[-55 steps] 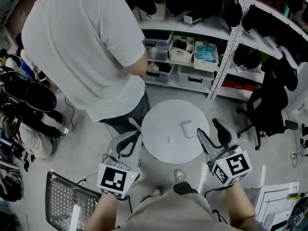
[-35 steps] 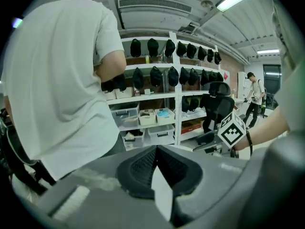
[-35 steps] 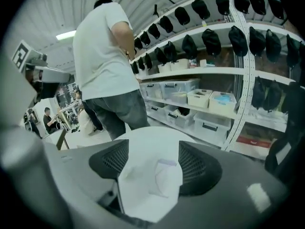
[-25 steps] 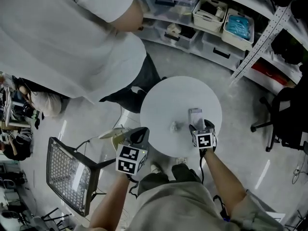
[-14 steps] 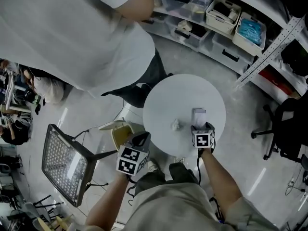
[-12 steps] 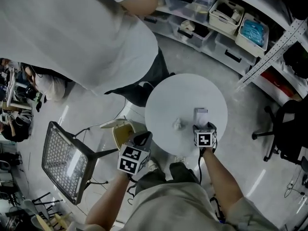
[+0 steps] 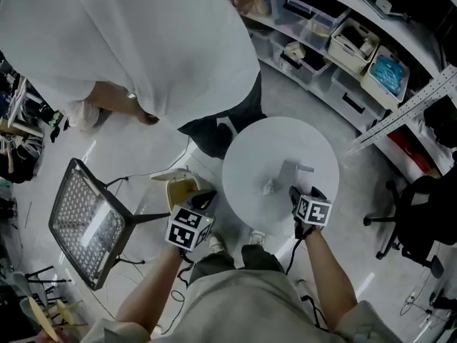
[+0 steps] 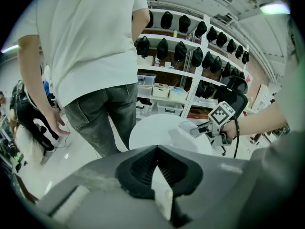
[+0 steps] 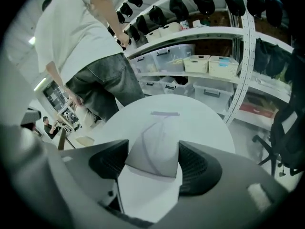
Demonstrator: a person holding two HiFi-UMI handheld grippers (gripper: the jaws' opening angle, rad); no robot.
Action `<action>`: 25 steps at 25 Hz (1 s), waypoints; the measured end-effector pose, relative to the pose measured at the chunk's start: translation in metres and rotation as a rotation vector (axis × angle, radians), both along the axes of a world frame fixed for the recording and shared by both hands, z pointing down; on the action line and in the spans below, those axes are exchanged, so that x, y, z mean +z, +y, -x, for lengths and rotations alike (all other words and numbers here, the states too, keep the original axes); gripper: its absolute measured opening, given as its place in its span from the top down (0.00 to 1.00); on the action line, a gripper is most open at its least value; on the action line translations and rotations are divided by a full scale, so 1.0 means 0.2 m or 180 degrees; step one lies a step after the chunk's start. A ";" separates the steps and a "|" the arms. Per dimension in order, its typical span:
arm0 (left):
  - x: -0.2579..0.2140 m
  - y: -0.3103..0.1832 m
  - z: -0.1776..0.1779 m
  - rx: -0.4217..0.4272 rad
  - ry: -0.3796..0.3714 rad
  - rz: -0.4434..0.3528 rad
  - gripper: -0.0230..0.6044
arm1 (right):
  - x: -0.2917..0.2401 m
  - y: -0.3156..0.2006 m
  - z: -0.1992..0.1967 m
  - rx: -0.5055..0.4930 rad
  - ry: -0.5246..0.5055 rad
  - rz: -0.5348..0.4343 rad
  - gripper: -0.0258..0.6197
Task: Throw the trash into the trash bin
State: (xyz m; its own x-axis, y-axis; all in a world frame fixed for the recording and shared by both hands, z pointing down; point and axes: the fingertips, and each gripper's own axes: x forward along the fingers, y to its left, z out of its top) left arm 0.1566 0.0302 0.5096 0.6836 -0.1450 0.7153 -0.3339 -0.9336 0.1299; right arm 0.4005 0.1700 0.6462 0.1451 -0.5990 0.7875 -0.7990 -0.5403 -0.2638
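On the round white table (image 7: 253, 156) lie a small crumpled paper ball (image 7: 268, 186) and a flat white folded paper piece (image 7: 291, 170). My right gripper (image 7: 295, 190) reaches over the table's near edge, and in the right gripper view its jaws (image 9: 153, 149) press both sides of the paper piece (image 9: 155, 144). A yellowish trash bin (image 7: 182, 189) stands on the floor left of the table. My left gripper (image 7: 208, 198) hovers beside the bin; in its own view the left gripper (image 8: 156, 149) has its tips together with nothing held.
A person in a white T-shirt (image 7: 143, 41) stands close behind the table. A mesh panel on a stand (image 7: 82, 220) is at the left. Shelves with storage boxes (image 7: 357, 45) run along the back; a black office chair (image 7: 421, 213) is on the right.
Both grippers stood open before the table; the right one has moved onto the paper piece and closed on it. The left one has shut and shifted toward the bin.
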 end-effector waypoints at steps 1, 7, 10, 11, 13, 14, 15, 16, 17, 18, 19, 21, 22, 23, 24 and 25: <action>-0.01 -0.02 0.03 -0.0031 0.0012 0.0000 0.96 | -0.04 -0.02 0.01 0.0019 -0.0033 -0.0042 0.44; -0.09 -0.17 0.26 -0.0345 0.0154 -0.0013 0.96 | -0.32 -0.16 0.18 -0.0032 -0.0157 -0.0343 0.44; -0.12 -0.27 0.44 -0.0544 0.0195 -0.0032 0.96 | -0.46 -0.28 0.34 -0.0223 -0.0157 -0.0471 0.44; -0.13 -0.30 0.51 -0.0612 0.0202 -0.0044 0.96 | -0.49 -0.33 0.40 -0.0312 -0.0146 -0.0503 0.44; -0.13 -0.35 0.65 -0.0734 0.0201 -0.0063 0.96 | -0.55 -0.41 0.53 -0.0484 -0.0131 -0.0554 0.44; -0.13 -0.38 0.72 -0.0791 0.0194 -0.0069 0.96 | -0.58 -0.45 0.59 -0.0563 -0.0128 -0.0578 0.44; -0.12 -0.40 0.79 -0.0853 0.0186 -0.0072 0.96 | -0.60 -0.50 0.65 -0.0640 -0.0127 -0.0602 0.44; -0.12 -0.43 0.86 -0.0922 0.0177 -0.0072 0.96 | -0.62 -0.55 0.72 -0.0722 -0.0128 -0.0623 0.44; -0.11 -0.45 0.93 -0.1001 0.0172 -0.0068 0.96 | -0.63 -0.60 0.78 -0.0810 -0.0129 -0.0641 0.44; -0.10 -0.47 0.99 -0.1083 0.0172 -0.0062 0.96 | -0.64 -0.65 0.85 -0.0904 -0.0131 -0.0654 0.44; -0.09 -0.49 1.05 -0.1160 0.0178 -0.0055 0.96 | -0.64 -0.70 0.91 -0.0997 -0.0137 -0.0663 0.44; -0.07 -0.51 1.16 -0.1281 0.0187 -0.0032 0.96 | -0.64 -0.81 1.05 -0.1168 -0.0168 -0.0667 0.44; -0.06 -0.52 1.21 -0.1330 0.0186 -0.0015 0.96 | -0.63 -0.85 1.12 -0.1245 -0.0191 -0.0660 0.44; -0.04 -0.53 1.26 -0.1375 0.0184 0.0005 0.96 | -0.62 -0.90 1.19 -0.1319 -0.0215 -0.0647 0.44; -0.02 -0.54 1.31 -0.1419 0.0181 0.0027 0.96 | -0.60 -0.94 1.26 -0.1392 -0.0235 -0.0630 0.44; 0.00 -0.55 1.35 -0.1460 0.0177 0.0049 0.96 | -0.58 -0.99 1.33 -0.1466 -0.0251 -0.0608 0.44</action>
State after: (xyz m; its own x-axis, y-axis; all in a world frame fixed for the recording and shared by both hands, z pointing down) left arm -0.1134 -0.0795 0.5099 0.5887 -0.4311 0.6838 -0.7042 -0.6889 0.1719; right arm 0.1337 -0.0274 0.5299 -0.2238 -0.7214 0.6554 -0.9168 -0.0725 -0.3928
